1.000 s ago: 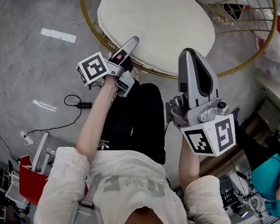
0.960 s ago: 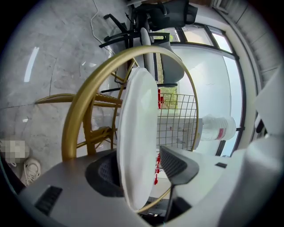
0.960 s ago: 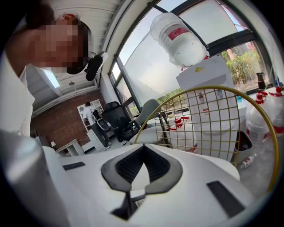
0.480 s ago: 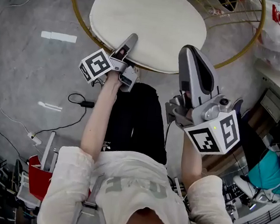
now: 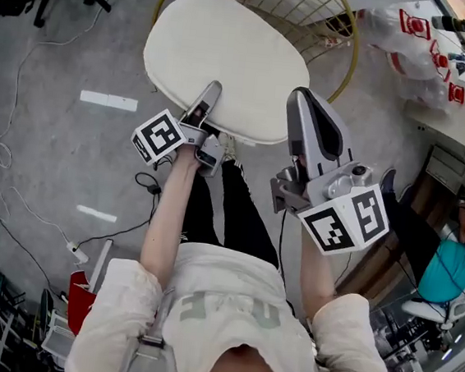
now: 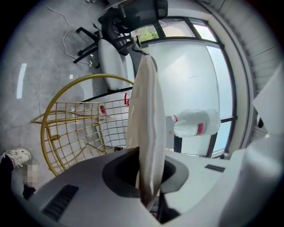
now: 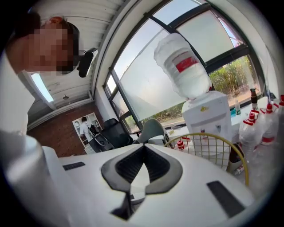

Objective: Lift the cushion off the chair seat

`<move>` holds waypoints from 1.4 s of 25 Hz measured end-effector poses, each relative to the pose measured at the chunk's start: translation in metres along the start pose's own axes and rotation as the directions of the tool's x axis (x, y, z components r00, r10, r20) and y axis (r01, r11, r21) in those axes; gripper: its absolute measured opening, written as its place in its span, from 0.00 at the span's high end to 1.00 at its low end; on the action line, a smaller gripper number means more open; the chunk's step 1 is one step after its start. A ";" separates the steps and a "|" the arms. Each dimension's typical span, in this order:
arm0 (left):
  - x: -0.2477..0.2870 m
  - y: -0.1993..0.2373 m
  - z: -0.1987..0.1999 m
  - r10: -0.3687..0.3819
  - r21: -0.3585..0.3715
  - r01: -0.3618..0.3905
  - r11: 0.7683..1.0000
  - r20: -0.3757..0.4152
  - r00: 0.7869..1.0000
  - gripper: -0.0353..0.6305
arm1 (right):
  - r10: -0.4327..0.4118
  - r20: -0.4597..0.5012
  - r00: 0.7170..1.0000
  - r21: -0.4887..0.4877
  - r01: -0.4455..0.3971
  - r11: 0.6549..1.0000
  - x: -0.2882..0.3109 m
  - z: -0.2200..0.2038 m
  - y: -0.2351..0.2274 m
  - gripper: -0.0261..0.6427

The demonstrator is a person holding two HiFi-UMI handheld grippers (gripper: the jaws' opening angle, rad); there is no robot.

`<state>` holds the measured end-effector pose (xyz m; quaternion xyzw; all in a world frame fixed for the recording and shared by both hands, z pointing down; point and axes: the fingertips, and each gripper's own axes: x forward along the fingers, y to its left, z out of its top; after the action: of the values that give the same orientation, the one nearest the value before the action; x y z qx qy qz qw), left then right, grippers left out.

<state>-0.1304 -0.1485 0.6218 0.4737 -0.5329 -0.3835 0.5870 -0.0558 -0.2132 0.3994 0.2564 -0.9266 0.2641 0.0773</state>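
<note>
The white round cushion [image 5: 229, 61] hangs in the air, clear of the gold wire chair [image 5: 349, 57] behind it. My left gripper [image 5: 210, 96] has the cushion's near left edge between its jaws, which are closing on it. In the left gripper view the cushion [image 6: 146, 128] stands edge-on, pinched between the pads, with the chair [image 6: 73, 128] below left. My right gripper [image 5: 295, 107] is shut on the near right edge. In the right gripper view a white sliver of cushion [image 7: 136, 176] shows between the pads, and the chair [image 7: 213, 146] lies beyond.
A water dispenser with its bottle [image 7: 186, 75] stands by the window. Plastic bags with red print [image 5: 413, 39] lie at the right. Cables [image 5: 24, 126] and tape strips [image 5: 108, 100] cross the grey floor. An office chair [image 6: 111, 57] and a seated person in teal [image 5: 446, 278] are nearby.
Both grippers have risen together with the cushion between them. The cushion has come up out of the gold chair's ring. The left jaws have shut on its edge.
</note>
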 end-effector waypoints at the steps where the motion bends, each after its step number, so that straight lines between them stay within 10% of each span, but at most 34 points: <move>1: -0.004 -0.024 0.005 -0.036 0.004 0.036 0.999 0.005 0.999 0.87 | -0.010 0.027 1.000 -0.007 0.010 1.000 -0.003 0.012 0.006 0.94; 9: -0.057 -0.232 0.020 -0.237 0.112 0.229 0.967 0.065 0.969 0.87 | -0.082 0.195 0.977 0.018 0.081 0.997 -0.071 0.109 0.052 0.94; 14: -0.072 -0.338 0.029 -0.420 0.232 0.391 0.891 0.092 0.903 0.87 | -0.102 0.291 0.951 -0.059 0.125 0.990 -0.098 0.148 0.065 0.94; 19: -0.090 -0.384 0.018 -0.487 0.281 0.447 0.849 0.092 0.869 0.87 | -0.088 0.334 0.938 -0.123 0.136 0.983 -0.114 0.166 0.079 0.94; 30: -0.102 -0.403 0.000 -0.447 0.387 0.384 0.838 0.087 0.890 0.87 | -0.056 0.352 0.934 -0.133 0.109 0.985 -0.128 0.173 0.088 0.94; 32: -0.106 -0.407 0.002 -0.411 0.517 0.306 0.799 0.099 0.906 0.87 | -0.053 0.356 0.933 -0.134 0.107 0.985 -0.130 0.174 0.089 0.94; 35: -0.117 -0.429 0.002 -0.403 0.740 0.185 0.647 0.126 0.907 0.87 | -0.050 0.366 0.929 -0.141 0.109 0.984 -0.136 0.176 0.092 0.94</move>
<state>-0.1246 -0.1470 0.1767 0.6851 -0.6312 -0.3003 0.2050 0.0113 -0.1802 0.1708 0.3309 -0.9319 0.1343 -0.0633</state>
